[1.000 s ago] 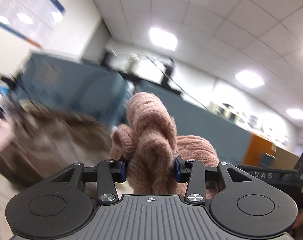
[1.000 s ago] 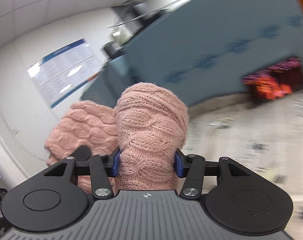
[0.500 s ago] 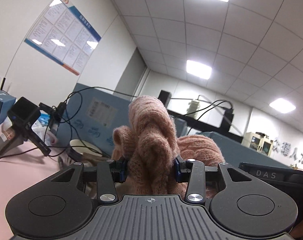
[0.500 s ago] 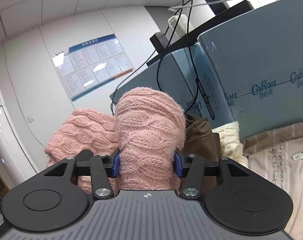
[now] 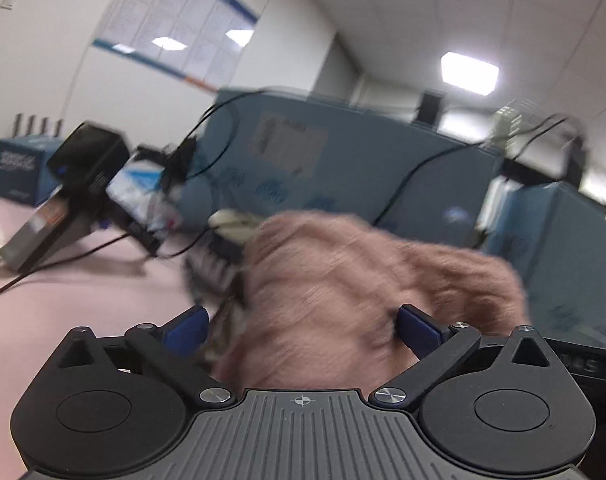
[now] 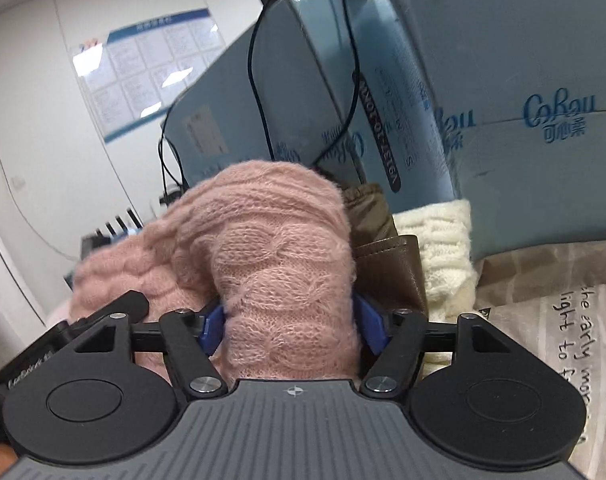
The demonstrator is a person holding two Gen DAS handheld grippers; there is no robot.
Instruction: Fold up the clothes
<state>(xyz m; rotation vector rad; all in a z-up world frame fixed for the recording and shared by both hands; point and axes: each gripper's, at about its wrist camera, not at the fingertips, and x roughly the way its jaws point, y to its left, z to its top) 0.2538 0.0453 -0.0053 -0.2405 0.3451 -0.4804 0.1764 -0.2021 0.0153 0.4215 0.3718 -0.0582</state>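
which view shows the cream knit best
The right wrist view: the cream knit sits sharp beside the brown garment, right of the pink sweater. The left wrist view shows only a blurred pale scrap behind the sweater.

Pink cable-knit sweater (image 6: pixel 279 264), fuzzy, dusty rose. Left tool (image 5: pixel 303 326) and right tool (image 6: pixel 291 330): black arms, blue pads, grey ribbed body. Behind: brown leather-look garment (image 6: pixel 387 256), cream ribbed knit (image 6: pixel 443 248). Blue-grey boxes (image 6: pixel 503 128) (darker blue lettering). Counter (image 5: pixel 83 292) pale pink. Beige cloth (image 6: pixel 563 320), black handwritten script.
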